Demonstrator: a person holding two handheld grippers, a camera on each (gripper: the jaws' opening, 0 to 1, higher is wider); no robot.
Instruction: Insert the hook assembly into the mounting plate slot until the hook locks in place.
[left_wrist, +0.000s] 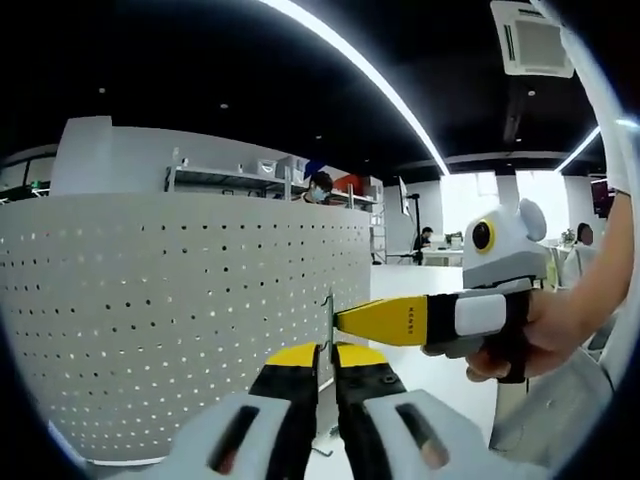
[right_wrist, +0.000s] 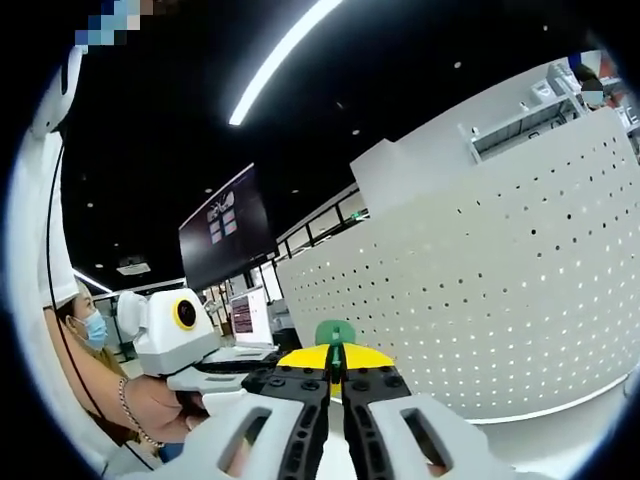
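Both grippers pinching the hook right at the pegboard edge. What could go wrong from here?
1. The thin metal hook is pinched at its very edge by the left gripper and right gripper; it may twist or slip.
2. It sits at the white perforated pegboard panel's edge, so it may miss a hole.

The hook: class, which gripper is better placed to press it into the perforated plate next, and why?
Probably the right gripper: its yellow fingers pinch the hook and point it at the perforated plate. The left gripper grips the same hook from below, seemingly only steadying it.
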